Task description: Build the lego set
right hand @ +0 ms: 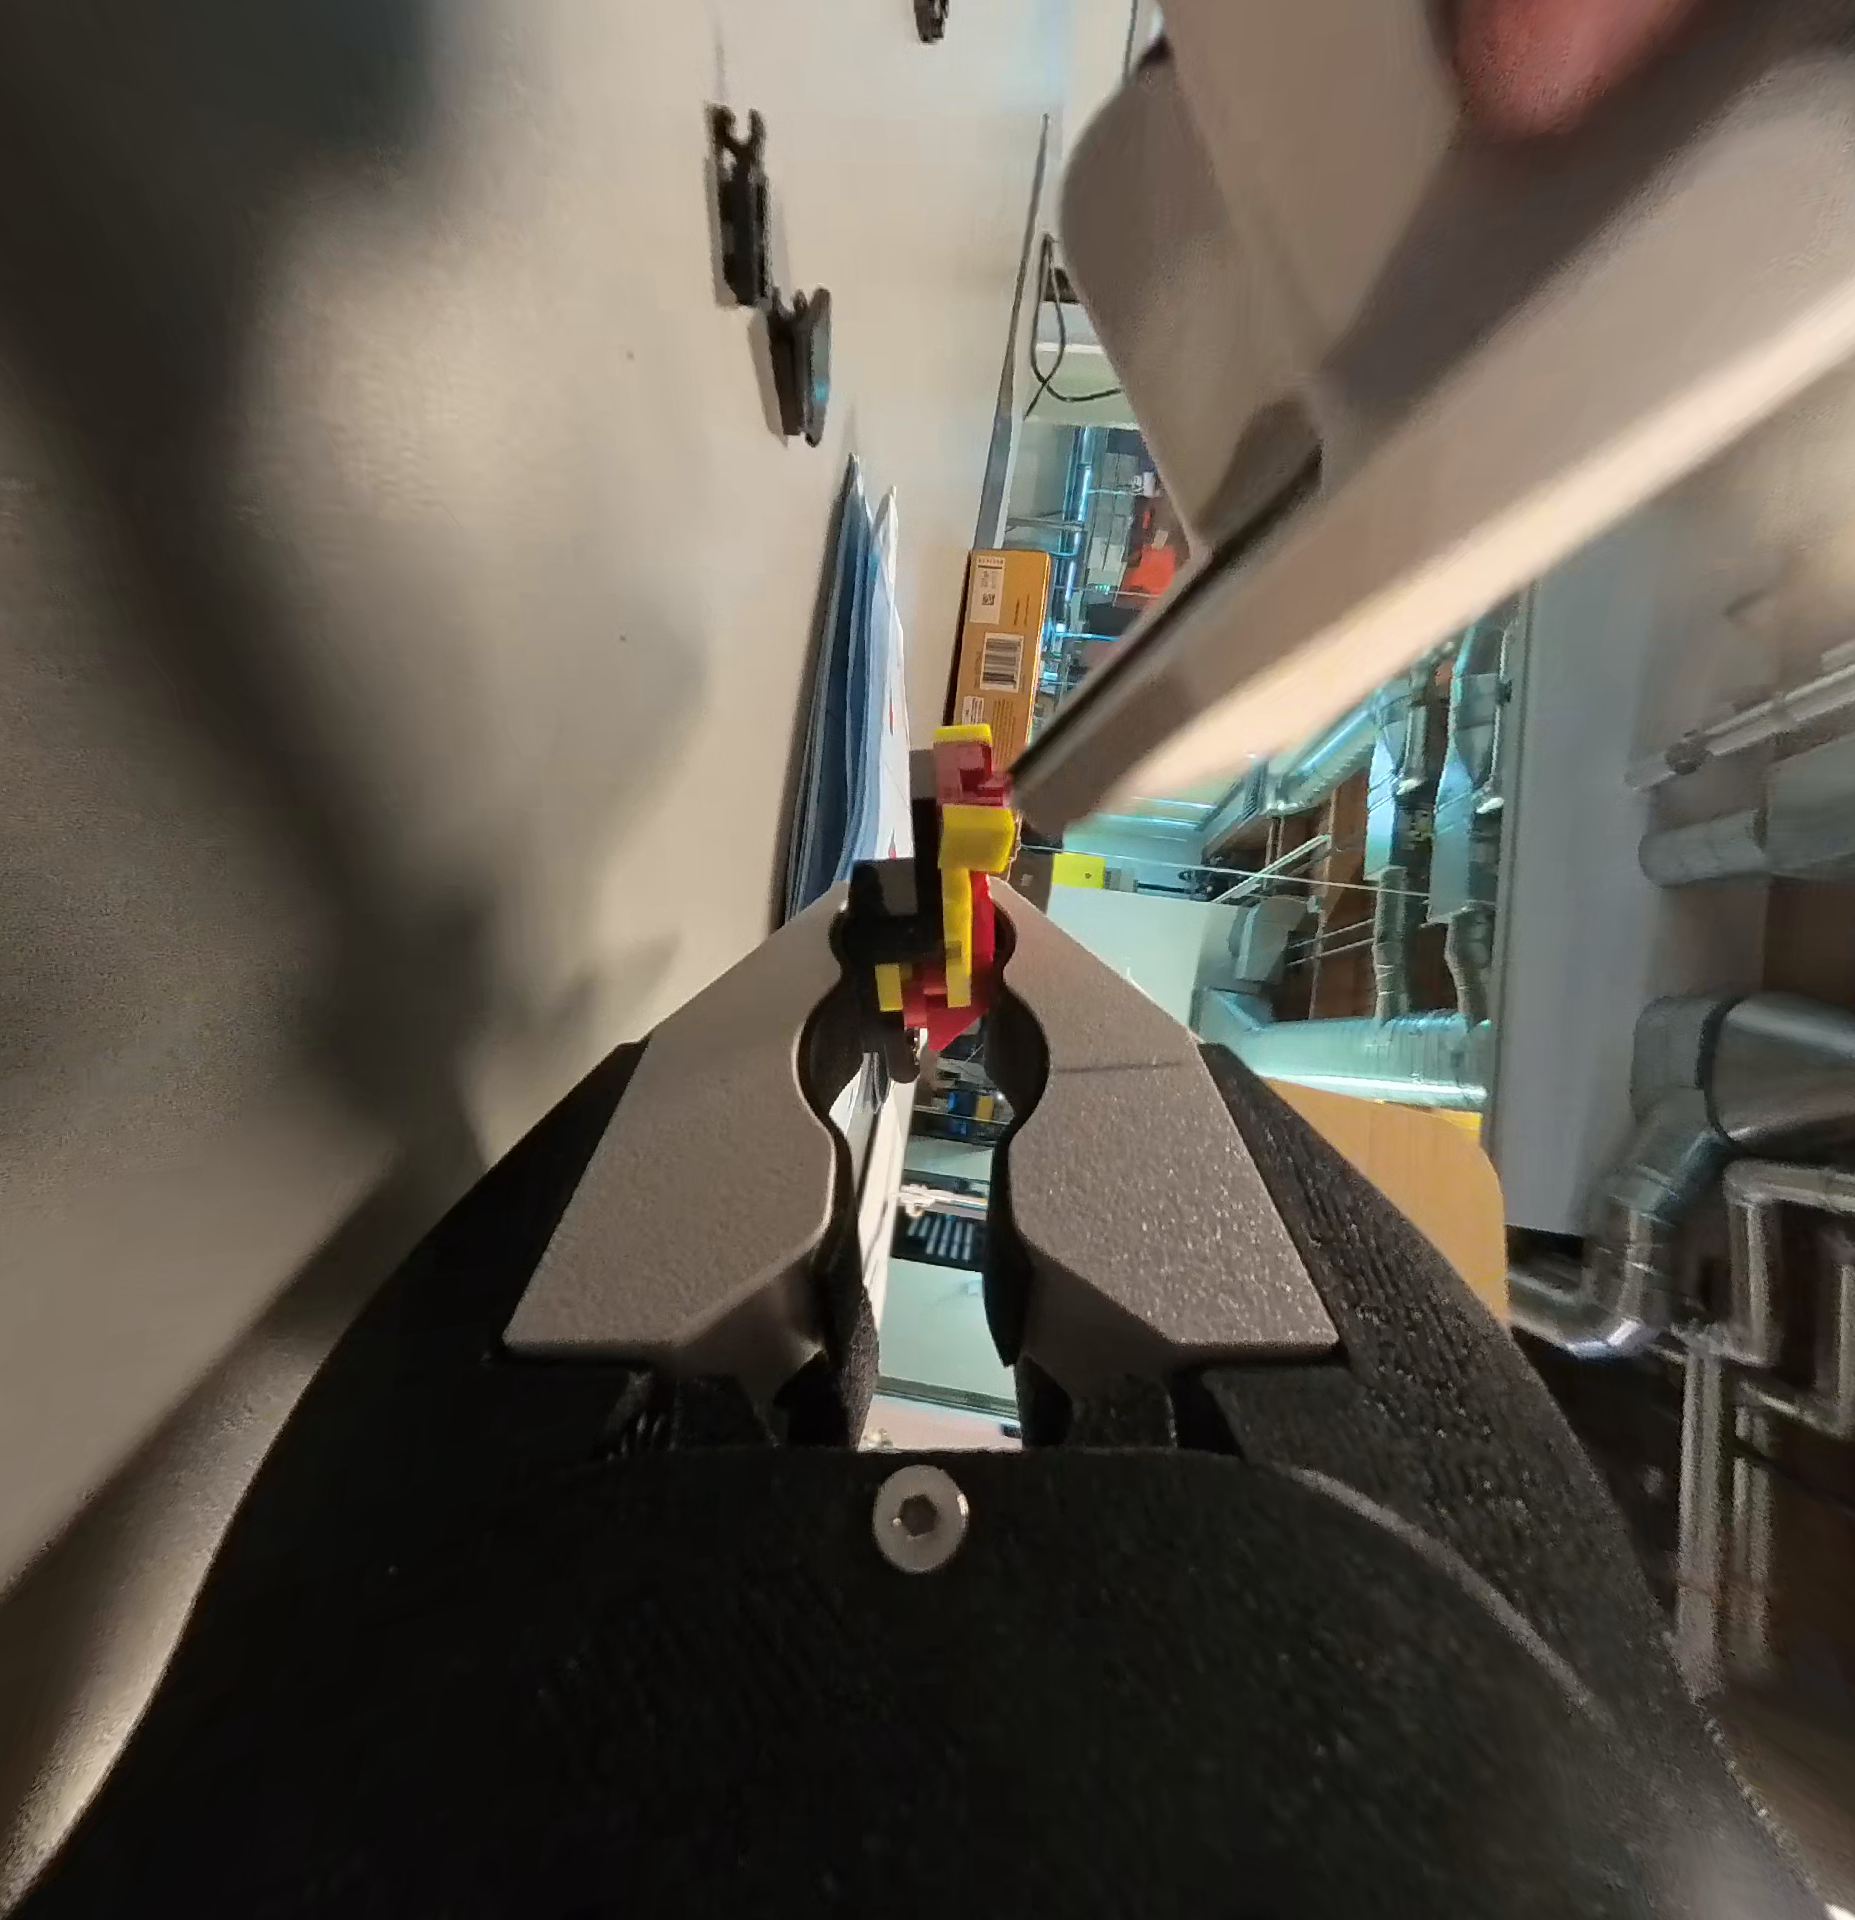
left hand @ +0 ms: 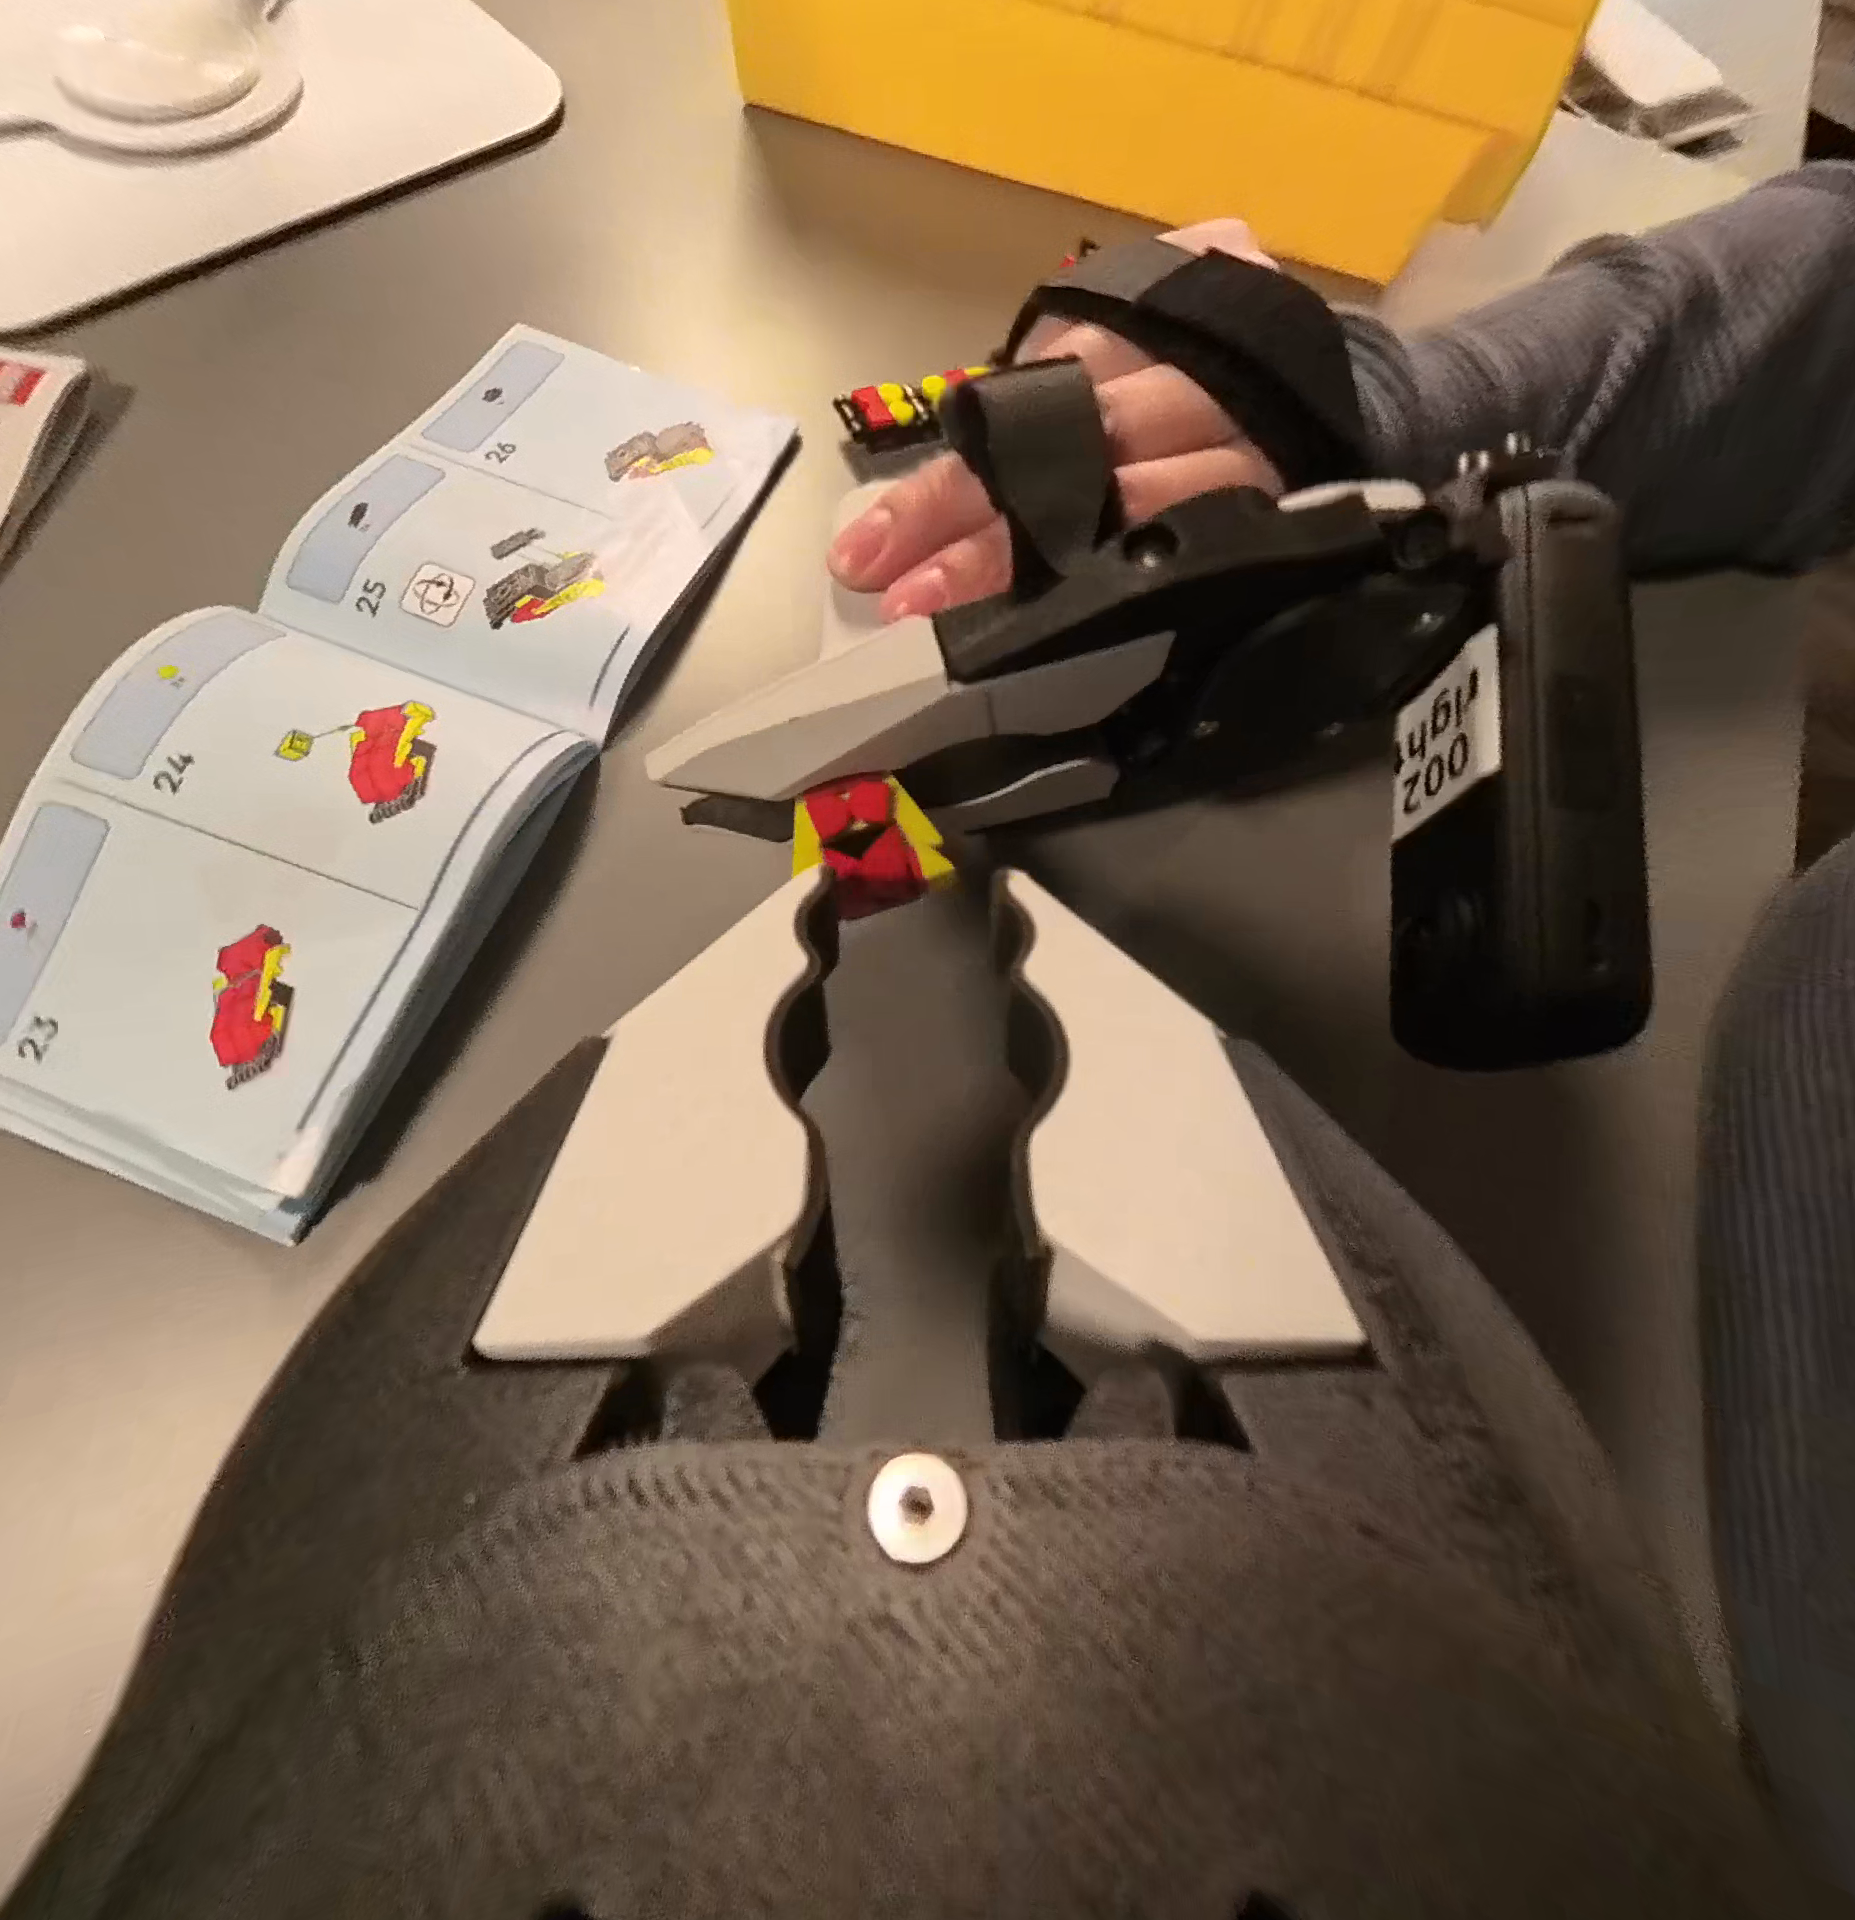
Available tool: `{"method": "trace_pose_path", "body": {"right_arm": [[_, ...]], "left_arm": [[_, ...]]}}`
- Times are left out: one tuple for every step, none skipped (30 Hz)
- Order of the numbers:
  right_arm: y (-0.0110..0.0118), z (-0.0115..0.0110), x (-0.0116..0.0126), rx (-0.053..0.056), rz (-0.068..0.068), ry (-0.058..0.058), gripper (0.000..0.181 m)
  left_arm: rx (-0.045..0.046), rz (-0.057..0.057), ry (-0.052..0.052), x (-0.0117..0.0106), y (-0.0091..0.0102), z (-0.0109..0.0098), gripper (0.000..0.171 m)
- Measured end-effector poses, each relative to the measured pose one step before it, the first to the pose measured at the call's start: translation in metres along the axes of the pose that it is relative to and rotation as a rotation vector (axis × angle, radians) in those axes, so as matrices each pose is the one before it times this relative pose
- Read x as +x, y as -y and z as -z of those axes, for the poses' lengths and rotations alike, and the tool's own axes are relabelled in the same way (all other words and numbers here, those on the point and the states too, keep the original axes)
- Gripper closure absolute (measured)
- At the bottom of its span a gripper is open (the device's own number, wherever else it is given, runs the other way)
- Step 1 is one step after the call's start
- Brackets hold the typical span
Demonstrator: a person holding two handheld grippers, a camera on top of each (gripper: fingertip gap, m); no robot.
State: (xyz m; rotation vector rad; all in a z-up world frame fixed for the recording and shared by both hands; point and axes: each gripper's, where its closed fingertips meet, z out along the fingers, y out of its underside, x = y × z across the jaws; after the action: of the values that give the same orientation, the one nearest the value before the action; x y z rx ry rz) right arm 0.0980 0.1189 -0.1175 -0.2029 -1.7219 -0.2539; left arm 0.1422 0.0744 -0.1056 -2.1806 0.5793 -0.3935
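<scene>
I work outward from the model [left hand: 869, 850], the small red, yellow and black lego build that both grippers meet at; nearest me, the left gripper [left hand: 907, 894] has its jaws spread, one tip just touching the model's lower edge and the other standing clear, so it holds nothing; right against the model from above, the right gripper [left hand: 736, 805] lies turned on its side with its jaws pinching the model [right hand: 928, 935], lifted off the table [left hand: 227, 1455]; in the right wrist view the left gripper's fingertip [right hand: 1048, 795] presses at the model's top yellow and red pieces. I judge the step is seating or nudging a piece on the held model; to do it well I would keep the right grip firm and steady, push with the left tip squarely along the stud axis, and go gently so the model does not twist out of the pinch. Left of the model lies the open booklet [left hand: 310, 748]; behind the model, past the right hand [left hand: 1058, 478], sits a second small build [left hand: 902, 405]; farthest beyond, a yellow box [left hand: 1162, 114].
</scene>
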Motion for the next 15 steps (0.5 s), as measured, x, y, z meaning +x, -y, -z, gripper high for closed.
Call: {"method": "trace_pose_path", "body": {"right_arm": [[-0.00035, 0.0001, 0.00029, 0.0008, -0.0077, 0.0017, 0.166], [-0.00023, -0.00002, -0.00001, 0.0007, -0.0054, 0.0023, 0.166], [-0.00014, -0.00017, -0.00041, 0.0001, -0.0003, 0.0022, 0.166], [0.00011, -0.00013, -0.00039, -0.0003, 0.0029, 0.0009, 0.166], [0.0002, -0.00016, -0.00036, 0.0004, 0.0021, 0.0009, 0.166], [0.00055, 0.00014, 0.00021, 0.0023, -0.0009, -0.0008, 0.166], [0.00042, 0.00027, 0.0006, 0.0024, -0.0025, -0.0016, 0.166], [0.00032, 0.00023, 0.0005, 0.0014, -0.0018, -0.0012, 0.166], [0.00012, 0.00012, 0.00015, 0.0004, -0.0008, -0.0002, 0.166], [0.00017, -0.0001, -0.00022, 0.0003, 0.0, 0.001, 0.165], [0.00009, -0.00016, -0.00034, 0.0004, 0.0007, 0.0014, 0.165], [0.00036, -0.00014, -0.00047, 0.0009, 0.0002, 0.0021, 0.166], [0.00044, -0.00007, -0.00031, 0.0018, -0.0009, 0.0018, 0.166], [0.00046, 0.0001, -0.00007, 0.0015, -0.0017, 0.0009, 0.166], [0.00034, 0.00002, 0.00004, 0.0012, -0.0021, 0.0007, 0.166]], "left_arm": [[0.00534, -0.0457, 0.0016, 0.00127, -0.00124, 0.00069, 0.14], [0.00881, -0.0637, 0.0029, 0.00162, -0.00194, 0.00015, 0.137], [0.0141, -0.0701, 0.0135, 0.00084, -0.00221, -0.00009, 0.135], [0.01743, -0.0747, 0.0157, 0.00119, -0.002, -0.00057, 0.133], [0.01345, -0.0771, 0.0326, -0.00063, -0.00247, -0.00086, 0.131], [0.01091, -0.0811, 0.0481, -0.0024, -0.0026, -0.00077, 0.129], [0.00854, -0.0878, 0.0417, -0.00101, -0.00281, -0.00076, 0.127], [0.00828, -0.0809, 0.0517, -0.00215, -0.00175, -0.0002, 0.127], [0.01321, -0.077, 0.0493, -0.00196, 0.00011, 0.0003, 0.127], [0.01515, -0.0711, 0.0399, -0.00117, 0.00133, 0.00071, 0.127], [0.01314, -0.0625, 0.0381, -0.00176, 0.00194, 0.00056, 0.127], [0.00974, -0.0577, 0.0317, -0.00137, 0.00222, 0.00044, 0.128], [0.0081, -0.0588, 0.0258, -0.00095, 0.00201, 0.00031, 0.129], [0.00822, -0.0526, 0.0251, -0.00091, 0.00172, 0.00027, 0.131], [0.00677, -0.0434, 0.0216, -0.00062, 0.00092, -0.00016, 0.131]]}}
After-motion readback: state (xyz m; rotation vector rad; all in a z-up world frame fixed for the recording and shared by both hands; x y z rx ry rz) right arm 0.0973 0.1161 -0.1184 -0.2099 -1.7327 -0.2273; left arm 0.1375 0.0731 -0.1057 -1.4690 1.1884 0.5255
